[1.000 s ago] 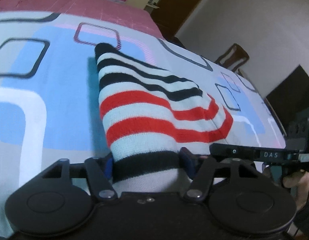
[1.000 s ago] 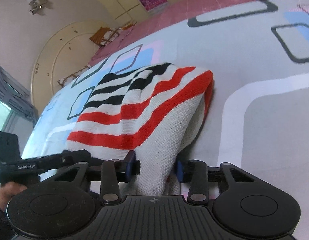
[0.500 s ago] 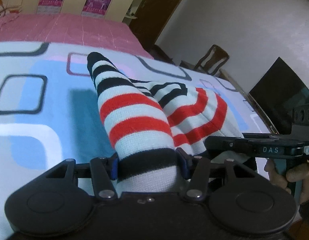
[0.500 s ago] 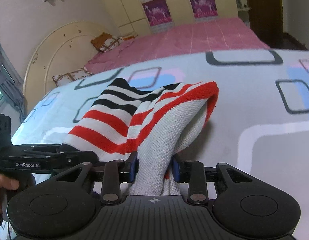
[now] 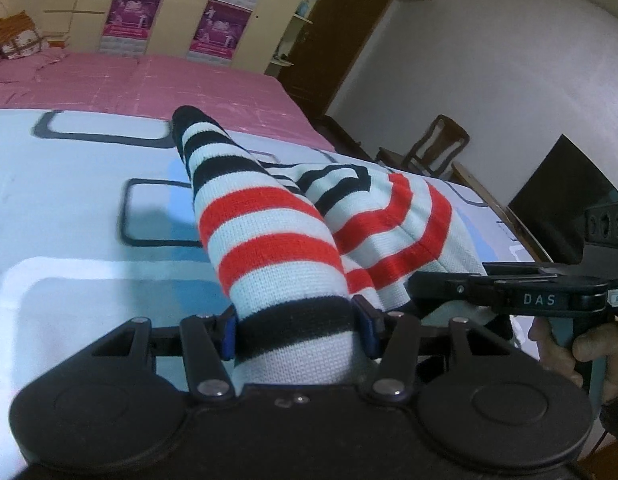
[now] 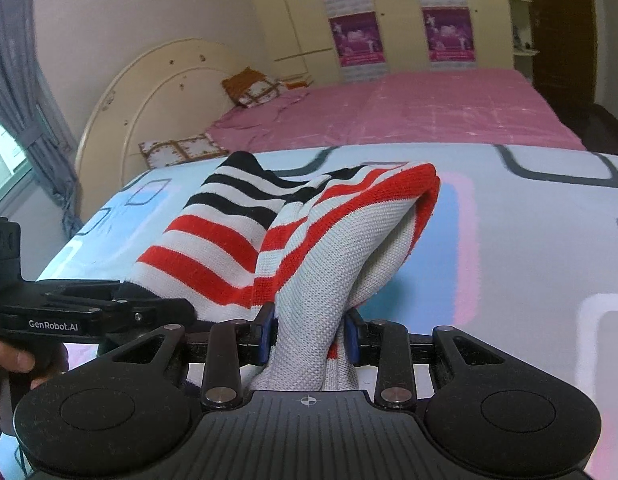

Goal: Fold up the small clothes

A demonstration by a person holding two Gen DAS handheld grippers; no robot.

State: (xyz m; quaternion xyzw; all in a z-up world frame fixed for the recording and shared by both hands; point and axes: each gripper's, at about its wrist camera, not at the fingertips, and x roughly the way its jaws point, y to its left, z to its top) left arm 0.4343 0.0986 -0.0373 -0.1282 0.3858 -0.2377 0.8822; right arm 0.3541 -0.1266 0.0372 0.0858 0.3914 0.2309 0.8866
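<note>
A soft, light striped knit garment (image 5: 269, 236) is held lifted over the patterned bed (image 5: 69, 240), bunched edges clamped in the left gripper (image 5: 295, 330) and right gripper (image 6: 309, 334) fingers; it is judged floppy, best gripped at edges.

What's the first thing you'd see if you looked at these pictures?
A stripy knitted garment in red, black and white, lifted off the patterned bedcover. The left gripper and the right gripper each pinch one end of it. Behind lies a pink bed.
</note>
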